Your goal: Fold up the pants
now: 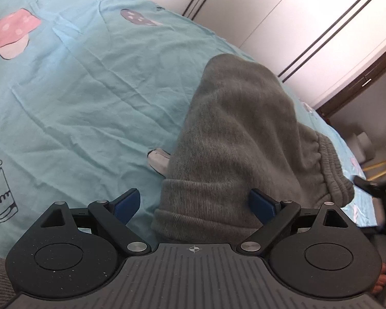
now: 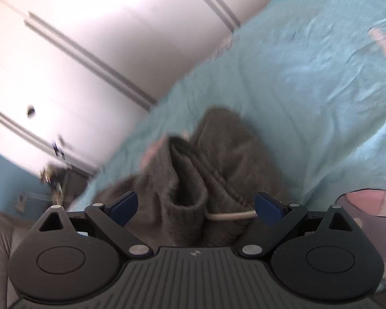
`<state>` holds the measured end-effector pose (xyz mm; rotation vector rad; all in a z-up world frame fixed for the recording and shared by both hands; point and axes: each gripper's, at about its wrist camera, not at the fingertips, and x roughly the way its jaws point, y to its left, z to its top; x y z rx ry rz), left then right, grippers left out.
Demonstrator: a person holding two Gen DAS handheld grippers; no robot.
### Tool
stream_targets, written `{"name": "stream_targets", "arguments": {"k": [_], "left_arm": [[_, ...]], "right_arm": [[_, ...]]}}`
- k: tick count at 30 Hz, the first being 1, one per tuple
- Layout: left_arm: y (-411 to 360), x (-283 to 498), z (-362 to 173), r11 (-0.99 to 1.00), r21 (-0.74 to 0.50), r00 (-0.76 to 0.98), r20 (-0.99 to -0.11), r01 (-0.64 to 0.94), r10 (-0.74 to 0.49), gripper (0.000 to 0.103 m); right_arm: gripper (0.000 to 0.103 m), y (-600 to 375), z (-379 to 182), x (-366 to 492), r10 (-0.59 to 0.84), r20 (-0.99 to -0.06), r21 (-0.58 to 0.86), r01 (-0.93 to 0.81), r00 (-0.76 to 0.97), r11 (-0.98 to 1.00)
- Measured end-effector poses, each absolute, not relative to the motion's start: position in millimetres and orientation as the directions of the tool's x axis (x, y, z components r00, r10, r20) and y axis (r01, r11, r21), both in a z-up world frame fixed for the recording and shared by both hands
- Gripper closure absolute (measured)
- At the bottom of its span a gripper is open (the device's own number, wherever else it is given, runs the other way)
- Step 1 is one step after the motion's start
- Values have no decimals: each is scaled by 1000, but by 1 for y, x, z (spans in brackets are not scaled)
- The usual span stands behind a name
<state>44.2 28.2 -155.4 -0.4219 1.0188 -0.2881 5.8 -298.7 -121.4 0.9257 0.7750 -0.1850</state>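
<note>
The grey pants (image 1: 234, 139) lie bunched on the bed (image 1: 90, 90), stretching toward 12 o'clock; the left gripper (image 1: 194, 203) has its fingers apart around a ribbed cuff; the right gripper (image 2: 196, 204), fingers apart, frames the waistband and its pale drawstring (image 2: 231, 215).

One pair of grey pants (image 1: 234, 139), two claws (image 1: 194, 206) (image 2: 196, 208)

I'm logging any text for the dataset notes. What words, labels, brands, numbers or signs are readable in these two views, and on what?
No readable words, brands or numbers in either view.
Crosshair mark, no letters: on the left tongs body.
Similar small mark on the right tongs body: too blurred to read.
Bedsheet: only mushroom and crown drawings, no text.
Grey pants: no label visible.
</note>
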Motion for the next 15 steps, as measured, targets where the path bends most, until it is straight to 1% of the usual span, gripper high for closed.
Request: {"name": "stream_targets", "arguments": {"k": [2, 4, 8, 11, 12, 14, 15], "left_arm": [[31, 42, -154, 879, -477, 494, -759, 21, -424, 8], [34, 45, -158, 871, -491, 482, -763, 1, -431, 8], [35, 47, -158, 867, -497, 460, -775, -22, -433, 8], [38, 48, -160, 860, -510, 451, -775, -33, -442, 8], [39, 49, -161, 857, -515, 449, -775, -38, -446, 7], [39, 49, -163, 852, -522, 444, -775, -46, -450, 7], [39, 49, -163, 851, -524, 442, -775, -47, -453, 7]], "right_arm": [[5, -297, -134, 19, 207, -702, 629, 457, 681, 629], [5, -289, -141, 33, 199, -757, 560, 463, 622, 687], [5, -272, -141, 50, 205, -801, 494, 428, 562, 757], [32, -263, -128, 45, 179, -795, 442, 352, 580, 825], [35, -263, -124, 42, 174, -793, 434, 339, 584, 835], [34, -269, -123, 38, 211, -765, 480, 320, 608, 817], [27, -272, -125, 39, 229, -764, 496, 321, 604, 807]]}}
